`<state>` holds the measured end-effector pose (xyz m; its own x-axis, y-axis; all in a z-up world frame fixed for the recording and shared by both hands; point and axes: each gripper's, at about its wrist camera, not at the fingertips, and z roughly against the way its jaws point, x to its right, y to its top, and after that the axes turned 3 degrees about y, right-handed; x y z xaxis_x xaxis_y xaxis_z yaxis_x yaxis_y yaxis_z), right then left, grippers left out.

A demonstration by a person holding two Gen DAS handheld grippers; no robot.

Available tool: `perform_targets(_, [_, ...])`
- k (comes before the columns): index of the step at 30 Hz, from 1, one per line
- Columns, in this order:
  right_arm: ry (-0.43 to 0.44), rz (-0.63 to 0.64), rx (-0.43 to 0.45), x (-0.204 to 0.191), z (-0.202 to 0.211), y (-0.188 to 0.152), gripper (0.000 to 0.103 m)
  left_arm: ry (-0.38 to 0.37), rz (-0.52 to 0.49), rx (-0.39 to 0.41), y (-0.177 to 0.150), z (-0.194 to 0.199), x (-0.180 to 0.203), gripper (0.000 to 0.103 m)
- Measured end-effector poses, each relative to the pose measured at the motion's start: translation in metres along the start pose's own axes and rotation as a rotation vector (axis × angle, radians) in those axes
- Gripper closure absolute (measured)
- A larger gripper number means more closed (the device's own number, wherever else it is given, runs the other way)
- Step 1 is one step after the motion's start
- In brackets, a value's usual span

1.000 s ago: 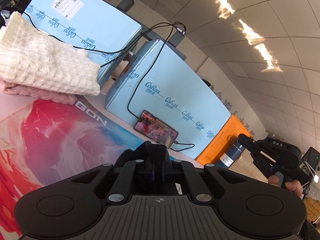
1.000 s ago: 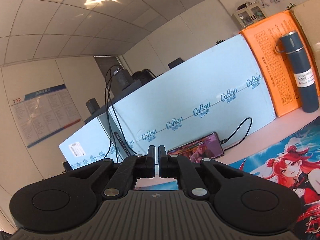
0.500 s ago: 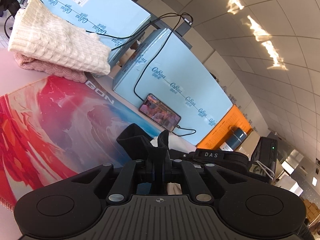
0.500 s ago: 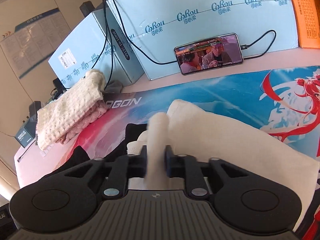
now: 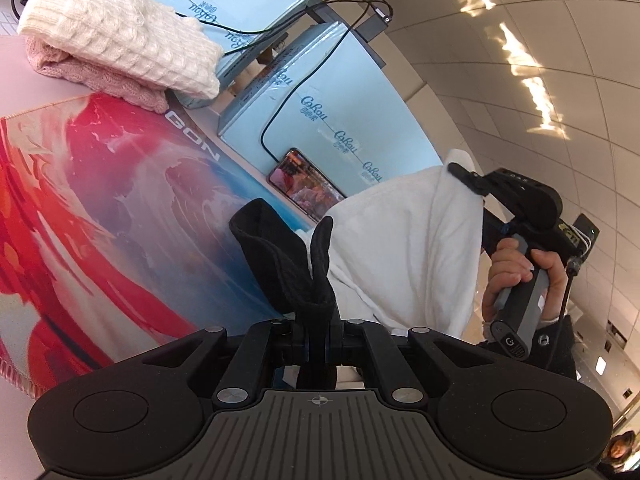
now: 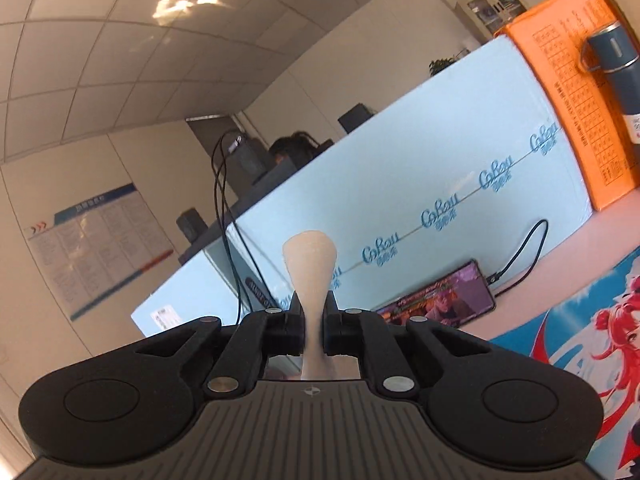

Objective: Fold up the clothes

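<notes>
A black part of the garment [image 5: 296,268] is pinched by the left tongs [image 5: 318,344]. Its white part [image 5: 404,248] (bunched up) is lifted at two o'clock over the counter [image 5: 24,72], clamped by the right tongs [image 6: 314,328].

The left hand-held gripper [image 5: 318,344] points slightly downward, its jaws pressed together on a fold of black fabric [image 5: 288,256] that stands up between them. The right hand-held gripper [image 5: 460,172] is held higher and roughly level, its fingers pinched on a corner of white cloth [image 5: 404,248] that hangs below it. The person's right hand [image 5: 520,272] wraps around its grey handle, fingers curled, with a dark sleeve at the wrist.
</notes>
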<state>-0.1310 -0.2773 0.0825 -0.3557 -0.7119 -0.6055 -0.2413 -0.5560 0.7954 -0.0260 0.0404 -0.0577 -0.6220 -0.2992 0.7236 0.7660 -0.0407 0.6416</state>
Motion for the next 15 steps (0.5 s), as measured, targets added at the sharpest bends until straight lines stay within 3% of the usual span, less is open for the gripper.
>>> perform_targets(7, [-0.208,0.024,0.255,0.038,0.105,0.021,0.096,-0.069,0.057,0.035,0.011,-0.002,-0.003,0.098])
perform_targets(10, [-0.323,0.027,0.3,0.056,0.142,0.013,0.096,-0.087,0.069,0.062,0.02,0.001,0.0,0.098])
perform_targets(15, [-0.476,0.032,0.296,0.081,0.189,-0.009,0.096,-0.101,0.027,0.098,0.034,0.009,0.016,0.098])
